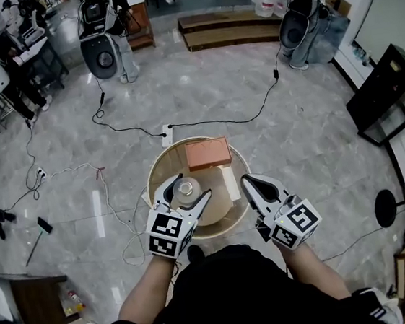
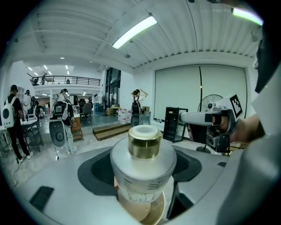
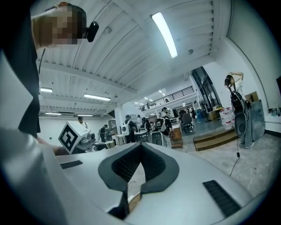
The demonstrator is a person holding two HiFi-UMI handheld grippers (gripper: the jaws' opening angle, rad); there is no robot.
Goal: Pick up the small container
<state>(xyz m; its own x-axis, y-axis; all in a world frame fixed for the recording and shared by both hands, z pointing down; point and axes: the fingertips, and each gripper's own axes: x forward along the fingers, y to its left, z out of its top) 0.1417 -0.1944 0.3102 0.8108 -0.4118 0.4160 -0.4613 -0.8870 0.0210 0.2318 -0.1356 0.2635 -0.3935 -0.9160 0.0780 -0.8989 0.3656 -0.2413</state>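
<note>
- Holding the small container [image 1: 186, 189], the left gripper [image 1: 189, 187] has its fingers spread wide around the pale body, below the gold cap, over the round wooden bench [image 1: 227, 219].
- Right gripper [image 1: 248, 182] hovers just beside it at the bench's near edge, its fingers pressed together with nothing between them.
- Brown box [image 1: 207, 153] lies on the bench's far side.

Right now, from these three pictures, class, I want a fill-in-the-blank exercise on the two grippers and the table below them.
1. The left gripper holds a small container whose collar is ____ in colour.
2. The right gripper, its jaws together, holds ____.
3. The table under the orange-brown box is ____ in shape.
Missing words: gold; nothing; round.
</note>
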